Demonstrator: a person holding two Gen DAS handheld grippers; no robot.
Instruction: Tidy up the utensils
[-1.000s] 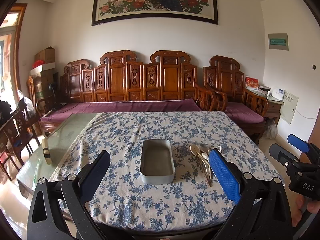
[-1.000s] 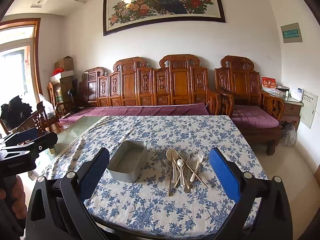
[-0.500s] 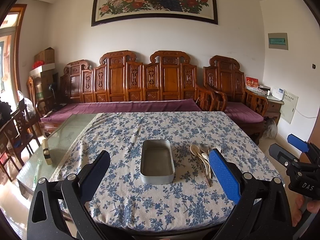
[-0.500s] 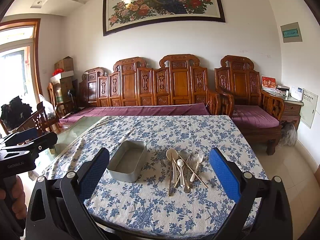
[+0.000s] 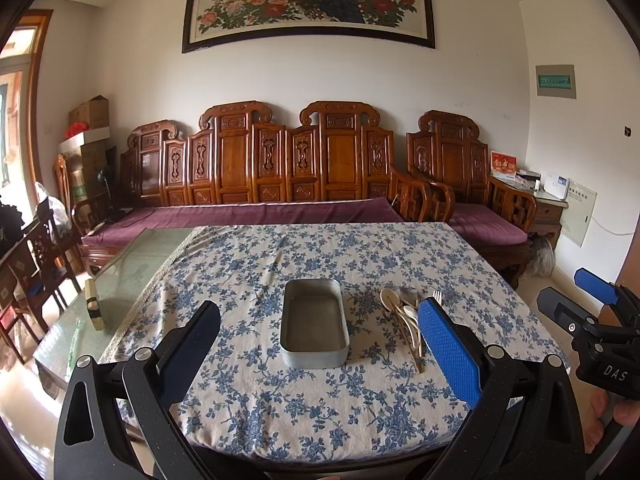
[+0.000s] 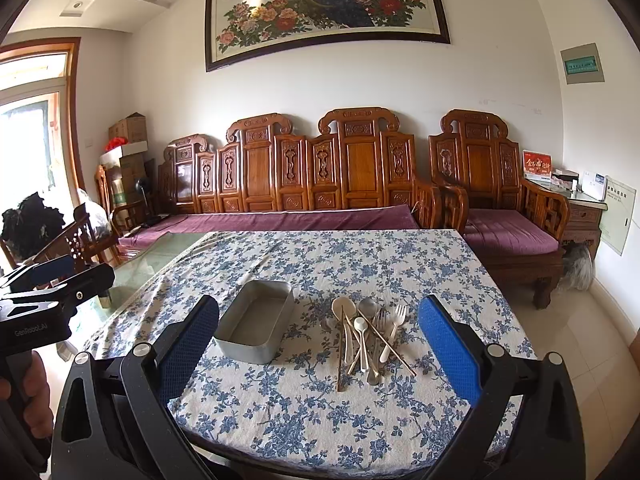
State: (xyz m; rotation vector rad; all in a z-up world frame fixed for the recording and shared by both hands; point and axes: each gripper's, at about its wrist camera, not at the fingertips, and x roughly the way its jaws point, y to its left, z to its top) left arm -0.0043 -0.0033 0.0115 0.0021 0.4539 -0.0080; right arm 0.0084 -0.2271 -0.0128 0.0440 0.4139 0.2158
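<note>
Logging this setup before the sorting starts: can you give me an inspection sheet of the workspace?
Surface: table under a blue floral cloth; bare glass top at its left.
Job's things: metal tin, empty; pile of utensils right of it, apart: spoons, forks, chopsticks.
Clutter: small bottle on the glass.
Grippers: left gripper and right gripper both open, holding nothing, above the near table edge.
Cables: nothing seen on the table.
Surroundings: carved wooden bench, peacock painting, boxes.

utensil pile [image 5: 404, 320] partly behind left gripper's blue fingers [image 5: 448, 356]
</note>
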